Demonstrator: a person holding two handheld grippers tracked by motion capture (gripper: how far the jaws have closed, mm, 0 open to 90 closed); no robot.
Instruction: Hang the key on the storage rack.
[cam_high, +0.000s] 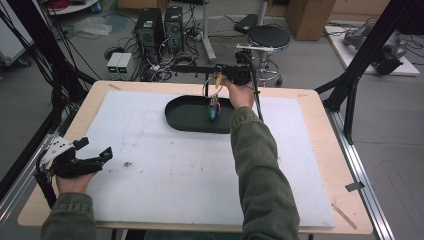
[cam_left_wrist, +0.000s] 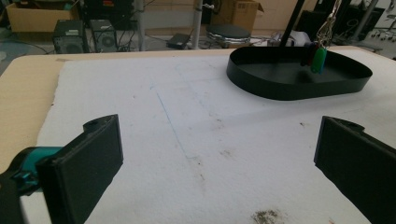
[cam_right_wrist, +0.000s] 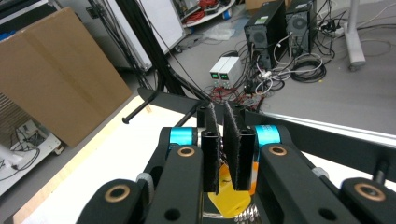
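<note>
White mat (cam_high: 165, 165), black tray (cam_high: 182, 117), no legible writing

Ahead of my left tool (cam_high: 92, 157) the white mat (cam_high: 200, 170) lies bare and open all the way across the tabletop (cam_high: 320, 100). The black oval tray (cam_high: 182, 115) blocks the far middle, its wall upright, with the key bunch (cam_high: 214, 107) hanging over it.
</note>
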